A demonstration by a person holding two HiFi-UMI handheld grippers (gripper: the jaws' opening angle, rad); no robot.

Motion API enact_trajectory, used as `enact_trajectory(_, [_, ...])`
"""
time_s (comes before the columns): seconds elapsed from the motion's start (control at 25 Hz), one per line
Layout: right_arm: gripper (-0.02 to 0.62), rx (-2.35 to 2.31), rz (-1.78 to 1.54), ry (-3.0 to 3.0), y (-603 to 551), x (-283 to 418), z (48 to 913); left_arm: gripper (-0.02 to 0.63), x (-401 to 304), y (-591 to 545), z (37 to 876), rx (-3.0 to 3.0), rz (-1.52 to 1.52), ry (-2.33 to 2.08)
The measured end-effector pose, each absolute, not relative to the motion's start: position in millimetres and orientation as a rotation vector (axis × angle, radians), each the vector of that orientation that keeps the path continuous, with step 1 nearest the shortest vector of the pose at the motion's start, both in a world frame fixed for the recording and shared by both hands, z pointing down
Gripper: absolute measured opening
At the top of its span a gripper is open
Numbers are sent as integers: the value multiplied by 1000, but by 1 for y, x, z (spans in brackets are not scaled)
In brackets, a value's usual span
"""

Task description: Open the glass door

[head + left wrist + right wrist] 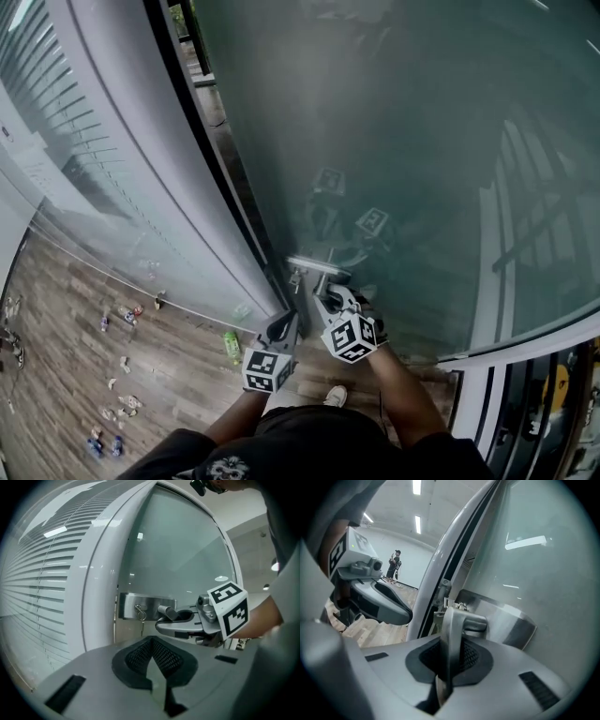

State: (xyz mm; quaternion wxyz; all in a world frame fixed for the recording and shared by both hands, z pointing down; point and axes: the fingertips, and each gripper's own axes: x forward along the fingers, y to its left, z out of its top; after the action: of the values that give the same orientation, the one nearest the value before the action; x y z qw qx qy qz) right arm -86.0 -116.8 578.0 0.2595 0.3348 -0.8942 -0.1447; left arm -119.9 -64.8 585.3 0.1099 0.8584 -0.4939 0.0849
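The frosted glass door [403, 141] carries a metal lock plate [145, 605] with a lever handle [457, 625] and a key [139, 614] hanging under it. My right gripper [449, 660] is shut on the lever, whose flat end stands upright between the pads. In the head view the right gripper [325, 292] reaches up to the handle [319, 265]. My left gripper [284, 323] hovers just left of it, short of the door; its jaws [154, 657] are shut on nothing. The right gripper [180, 620] shows in the left gripper view with its tip at the lever.
A white door post [178, 150] runs along the glass's left edge, beside a wall of blinds [42, 583]. Wood floor [66, 356] below left holds several small items and a green bottle [232, 345]. A person [395, 566] stands far off in the hall.
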Motion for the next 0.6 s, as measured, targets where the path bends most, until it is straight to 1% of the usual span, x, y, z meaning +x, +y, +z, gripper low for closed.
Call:
enact_trajectory(0.16, [21, 884, -359, -2417, -143, -81, 578, 6, -113, -87, 582, 2531, 236, -1520])
enact_trajectory(0.36, [20, 912, -315, -2405, -193, -69, 581, 6, -84, -118, 582, 2529, 259, -1457])
enact_trajectory(0.6, [20, 928, -229, -2394, -243, -62, 593, 6, -70, -152, 591, 2571, 221, -1445])
